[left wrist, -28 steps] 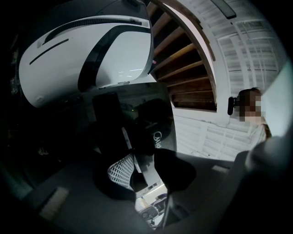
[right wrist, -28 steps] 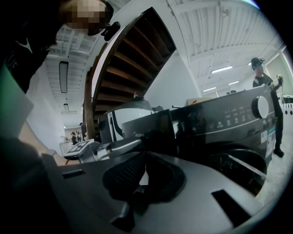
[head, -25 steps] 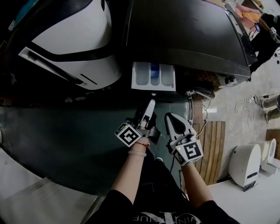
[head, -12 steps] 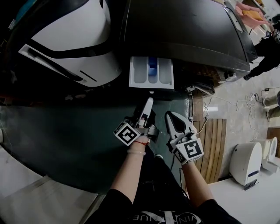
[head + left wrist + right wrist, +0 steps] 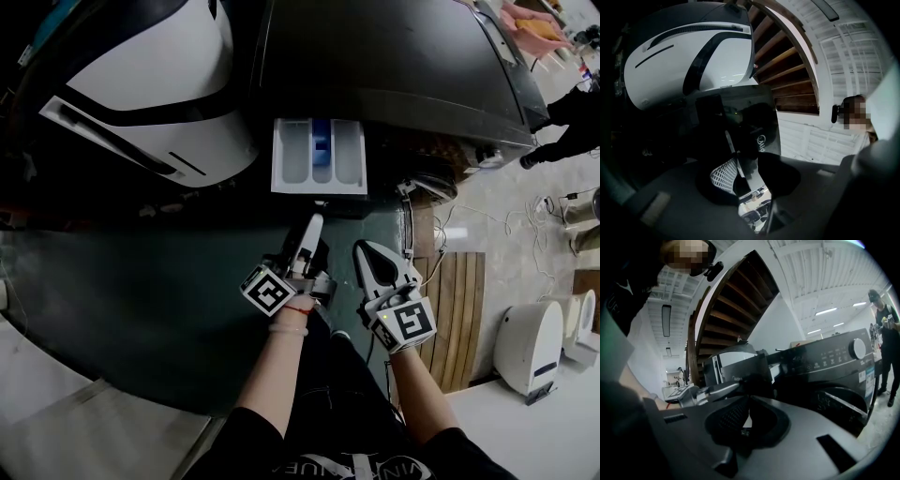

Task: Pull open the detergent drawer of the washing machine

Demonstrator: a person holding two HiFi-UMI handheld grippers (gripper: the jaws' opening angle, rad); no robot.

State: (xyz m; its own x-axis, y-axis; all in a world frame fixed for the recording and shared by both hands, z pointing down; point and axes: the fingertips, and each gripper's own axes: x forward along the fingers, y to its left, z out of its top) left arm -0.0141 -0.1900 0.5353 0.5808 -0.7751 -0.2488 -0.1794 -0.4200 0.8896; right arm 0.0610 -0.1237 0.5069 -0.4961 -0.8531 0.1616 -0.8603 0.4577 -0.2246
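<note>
Jutting drawer just beyond left tool

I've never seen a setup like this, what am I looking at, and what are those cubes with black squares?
A person, not a robot, holds a two-jaw gripper in each hand; the marker cubes are part of them. The top-down picture comes from a camera on the person's head; the other two from cameras riding on each gripper, looking along its jaws. Ahead stands a dark washing machine with its white detergent drawer pulled out. The left gripper has jaws apart at the drawer's front; whether it grips is unclear. The right gripper is shut, empty.
</note>
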